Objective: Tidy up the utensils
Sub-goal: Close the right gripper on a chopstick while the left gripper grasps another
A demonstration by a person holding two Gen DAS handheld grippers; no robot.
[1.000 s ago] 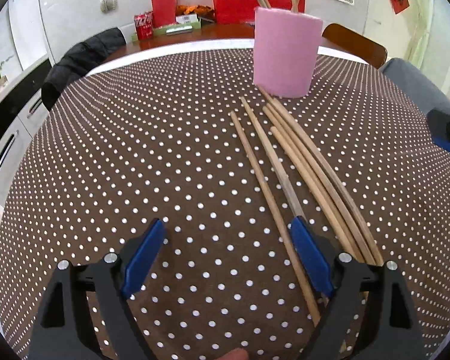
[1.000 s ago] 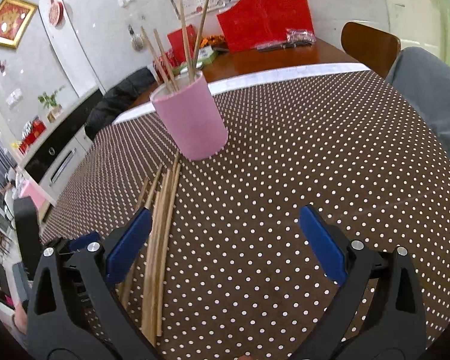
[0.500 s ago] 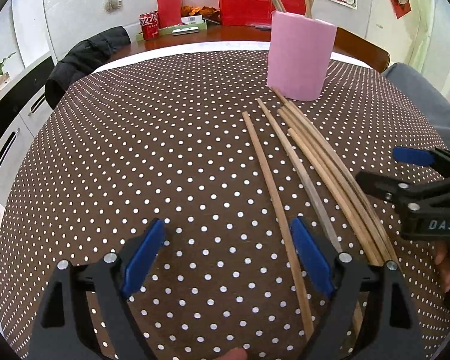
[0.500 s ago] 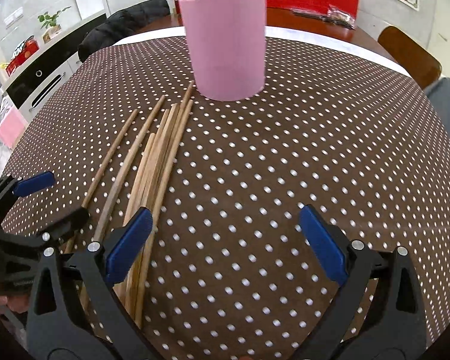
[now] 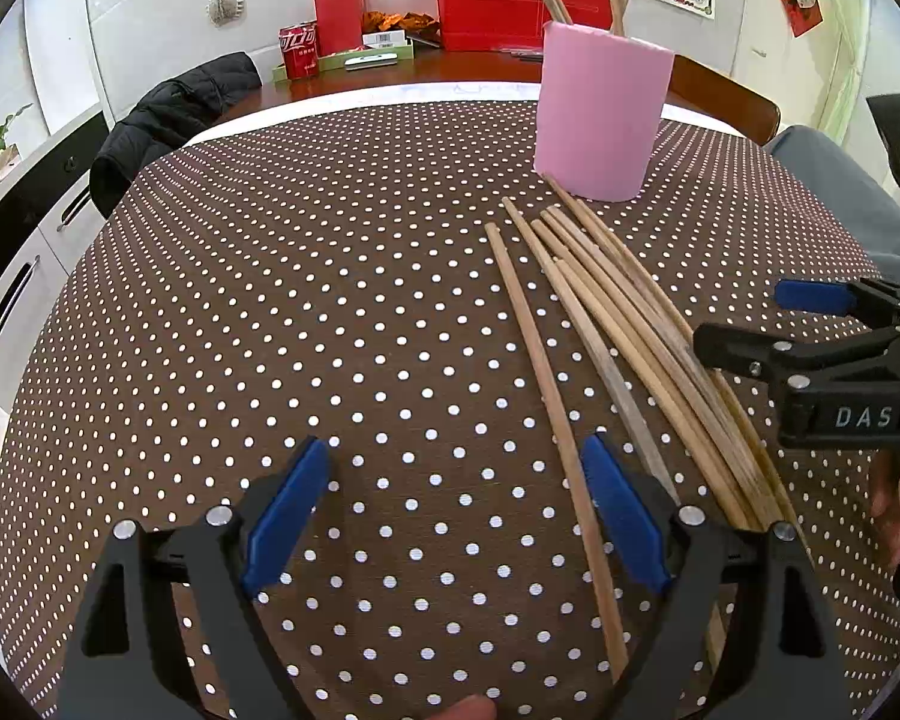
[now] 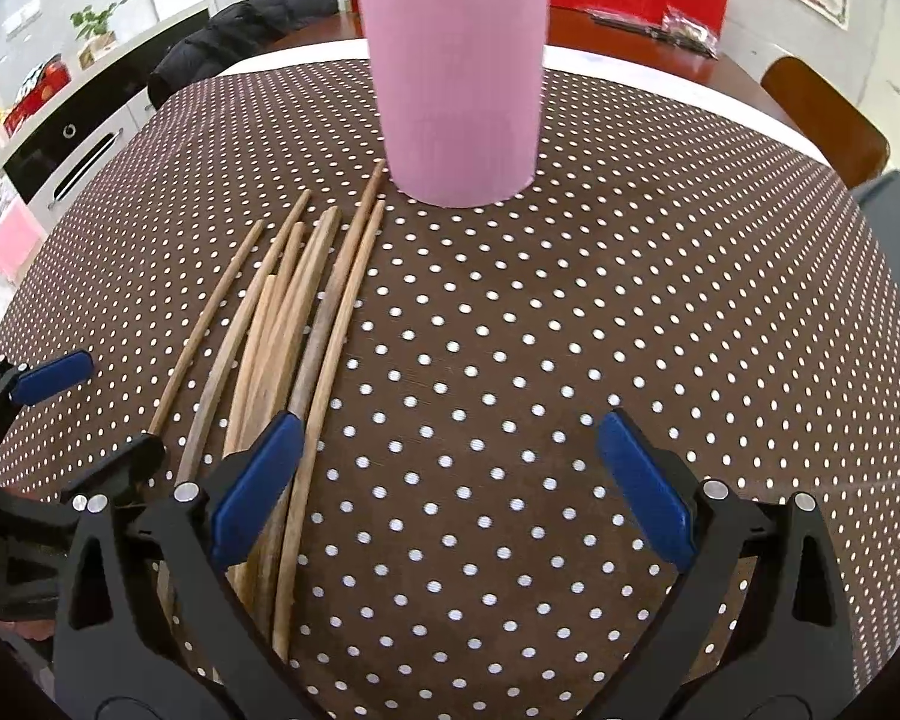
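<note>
Now, a brown tablecloth with white polka dots [image 5: 270, 330] fills both views, with a black jacket [image 5: 174, 114] draped at upper left and a red soda can [image 5: 299, 51] on the wooden table behind. The tall pink cylindrical cup [image 5: 600, 120] stands upper right of centre, a few sticks already in it. The loose wooden chopsticks [image 5: 600, 324] fan out on the cloth from the cup's base toward lower right. The left gripper [image 5: 462, 516] gapes wide, empty, one chopstick running under its right pad. The right gripper [image 6: 450, 480] is likewise spread, holding nothing, its left pad over the bundle [image 6: 294, 324]. Only the right wrist view shows the cup [image 6: 456, 90] head-on; only the left shows the right gripper [image 5: 750, 324] side-on over the bundle.
</note>
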